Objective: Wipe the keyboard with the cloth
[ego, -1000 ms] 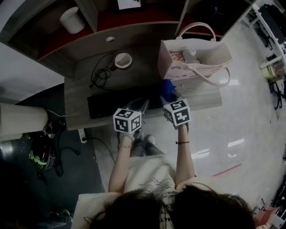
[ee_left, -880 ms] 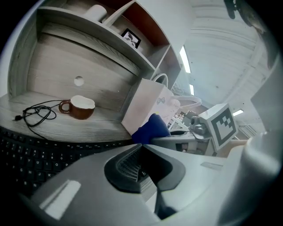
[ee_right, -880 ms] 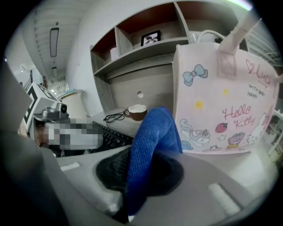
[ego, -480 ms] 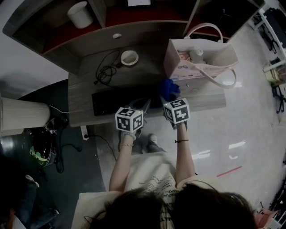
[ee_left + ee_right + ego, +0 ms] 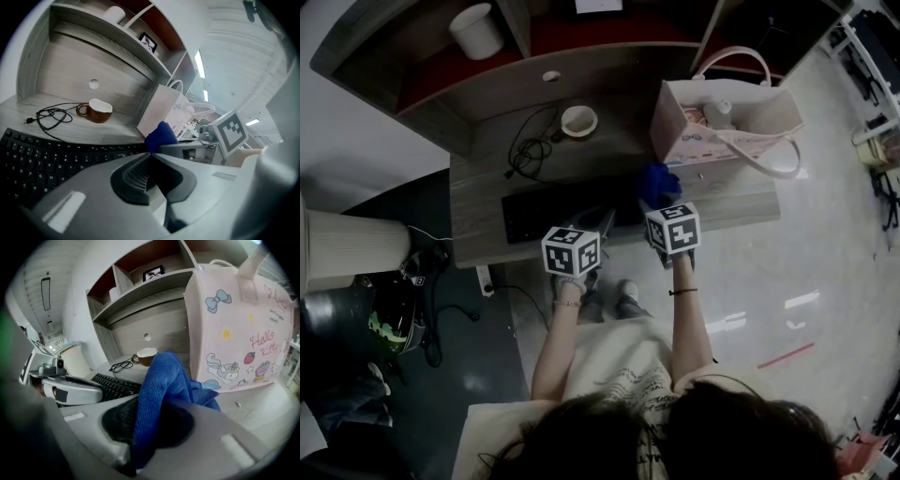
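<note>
The black keyboard (image 5: 551,210) lies along the desk's front edge, also seen in the left gripper view (image 5: 42,157) and the right gripper view (image 5: 115,385). My right gripper (image 5: 655,200) is shut on a blue cloth (image 5: 657,182), which bunches up between its jaws (image 5: 157,394) just off the keyboard's right end. My left gripper (image 5: 601,222) hovers over the keyboard's right part with its jaws shut and nothing in them (image 5: 151,157). The cloth (image 5: 161,136) shows just beyond its tip.
A pink printed bag (image 5: 727,122) stands on the desk right of the cloth. A brown mug (image 5: 578,121) and a coiled black cable (image 5: 525,150) sit behind the keyboard. A white cup (image 5: 476,30) is on the shelf above. The desk's front edge runs under both grippers.
The head view has drifted, so the desk sits a little more to the right. Both grippers stay in nearly the same spots by the keyboard's right end.
</note>
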Demonstrator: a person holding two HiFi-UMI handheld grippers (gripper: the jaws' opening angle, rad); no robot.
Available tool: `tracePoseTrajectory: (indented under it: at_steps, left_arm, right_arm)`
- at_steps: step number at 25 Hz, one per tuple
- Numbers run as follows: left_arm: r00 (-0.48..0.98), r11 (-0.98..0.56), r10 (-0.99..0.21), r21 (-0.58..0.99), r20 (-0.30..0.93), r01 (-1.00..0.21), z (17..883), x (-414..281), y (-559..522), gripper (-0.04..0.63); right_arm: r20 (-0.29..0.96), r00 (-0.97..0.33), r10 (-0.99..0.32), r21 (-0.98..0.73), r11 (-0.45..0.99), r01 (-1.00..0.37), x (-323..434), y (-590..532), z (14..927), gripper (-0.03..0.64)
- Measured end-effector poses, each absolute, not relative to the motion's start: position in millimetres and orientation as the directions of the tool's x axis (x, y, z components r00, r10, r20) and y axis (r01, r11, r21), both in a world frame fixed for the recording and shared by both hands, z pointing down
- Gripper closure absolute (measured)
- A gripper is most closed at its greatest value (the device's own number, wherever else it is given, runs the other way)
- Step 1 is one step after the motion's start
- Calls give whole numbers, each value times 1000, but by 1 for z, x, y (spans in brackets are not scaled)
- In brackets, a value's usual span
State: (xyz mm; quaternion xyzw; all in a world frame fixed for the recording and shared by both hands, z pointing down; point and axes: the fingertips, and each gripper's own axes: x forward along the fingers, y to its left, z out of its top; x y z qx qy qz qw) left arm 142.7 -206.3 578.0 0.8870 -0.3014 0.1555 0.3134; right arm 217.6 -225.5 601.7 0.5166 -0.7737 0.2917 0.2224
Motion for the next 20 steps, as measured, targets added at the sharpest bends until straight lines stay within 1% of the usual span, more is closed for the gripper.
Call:
tracePoseTrajectory:
  at_steps: [8, 20]
  left_arm:
    - [763, -611, -454, 463, 460, -643, 576, 111, -209, 591]
    - [755, -600, -476, 460, 451, -654, 572, 71, -209, 591]
  right_arm:
    - [637, -346, -689, -240, 249, -938, 203, -227, 599, 557]
    - [648, -349, -677, -227, 266, -937, 163, -224, 600, 557]
